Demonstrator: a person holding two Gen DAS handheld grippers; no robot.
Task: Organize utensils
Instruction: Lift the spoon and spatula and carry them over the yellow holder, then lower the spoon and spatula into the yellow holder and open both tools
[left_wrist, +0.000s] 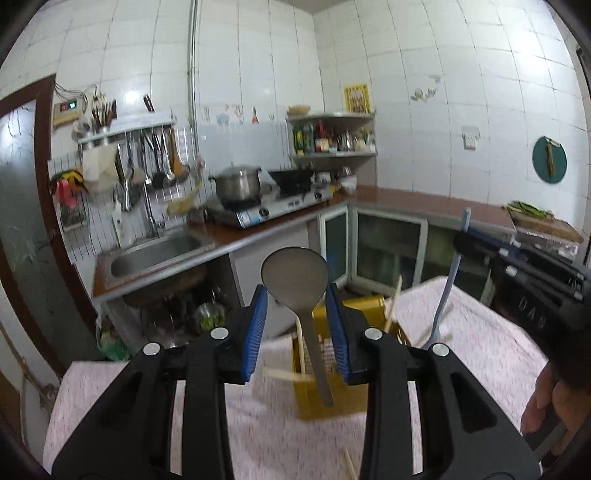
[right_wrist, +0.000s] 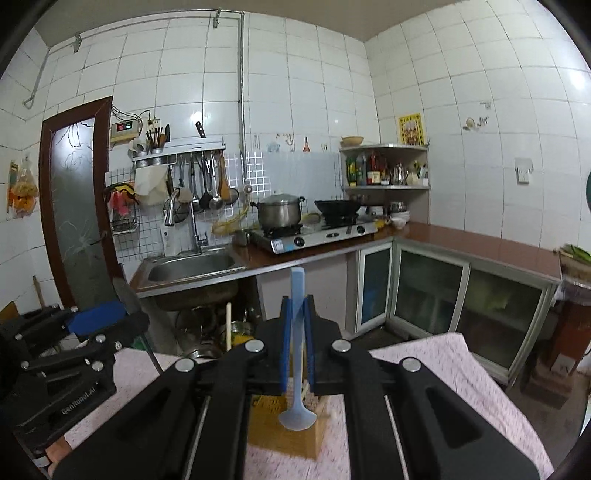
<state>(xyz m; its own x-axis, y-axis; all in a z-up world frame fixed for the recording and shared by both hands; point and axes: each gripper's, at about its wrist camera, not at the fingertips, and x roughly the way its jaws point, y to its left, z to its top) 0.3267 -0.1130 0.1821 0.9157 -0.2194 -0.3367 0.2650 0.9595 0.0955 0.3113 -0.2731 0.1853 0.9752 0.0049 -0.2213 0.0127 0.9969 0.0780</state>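
Clamped around the bowl of a flat grey metal spoon (left_wrist: 295, 280), my left gripper (left_wrist: 295, 299) holds it head up, with the handle hanging down between the blue pads (left_wrist: 258, 321). I judge that grip deliberate: with the handle lowest, the spoon can drop handle-first into the yellow plastic utensil box (left_wrist: 325, 391) that stands right below it on the pink patterned tablecloth (left_wrist: 258, 424), towards the table's far edge. Pale wooden chopsticks (left_wrist: 301, 343) already lean in the box, so I take it as the collecting place. At the right of this view the right gripper reaches in, carrying a light blue plastic spoon (left_wrist: 447, 280) whose handle slants down to the table. One more chopstick (left_wrist: 351, 465) lies loose near the table's near edge, not yet collected.

From the right wrist, my right gripper (right_wrist: 295, 332) is closed tight on the stem of the light blue plastic spoon (right_wrist: 296, 369), handle pointing up past the fingertips and the bowl hanging down. It hangs over the yellow box (right_wrist: 284, 435), which sits on the tablecloth (right_wrist: 443, 369); I cannot tell whether the bowl touches the box. Held bowl-down, it would go in head first, the opposite way to the metal spoon. The left gripper (right_wrist: 96, 321) shows at the left edge, just beside, so I judge both hands are converging on the one box and need to take turns.
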